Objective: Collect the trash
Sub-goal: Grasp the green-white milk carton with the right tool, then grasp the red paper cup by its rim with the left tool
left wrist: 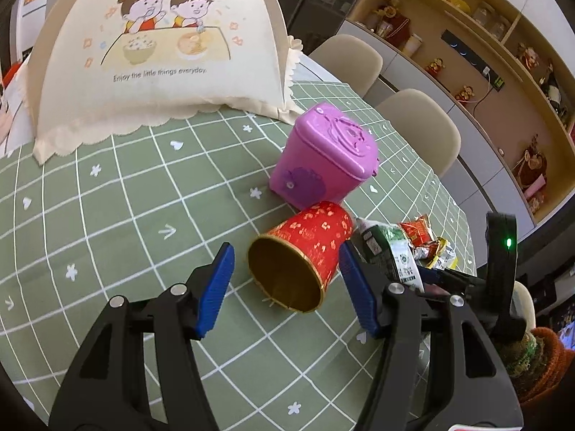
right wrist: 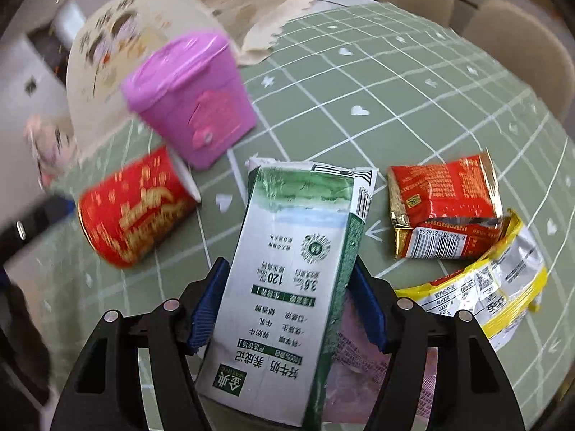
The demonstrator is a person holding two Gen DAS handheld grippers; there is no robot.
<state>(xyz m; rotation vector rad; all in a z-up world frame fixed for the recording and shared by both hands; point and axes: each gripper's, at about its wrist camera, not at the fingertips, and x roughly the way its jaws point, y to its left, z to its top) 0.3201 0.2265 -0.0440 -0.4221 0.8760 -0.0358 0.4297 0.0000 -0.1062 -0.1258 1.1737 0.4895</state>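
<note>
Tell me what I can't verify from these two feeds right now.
- Purple bin, right wrist view: motion-blurred; lid state unclear.
- Milk carton in the right claw: bottom end cut off by the frame edge.
- Snack wrappers, left wrist view: partly hidden behind the carton and right claw.

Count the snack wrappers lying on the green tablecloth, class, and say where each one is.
2. The red and gold wrapper lies right of the milk carton; the yellow wrapper lies nearer the camera, its edge touching the red one. More may hide under the carton.
</note>
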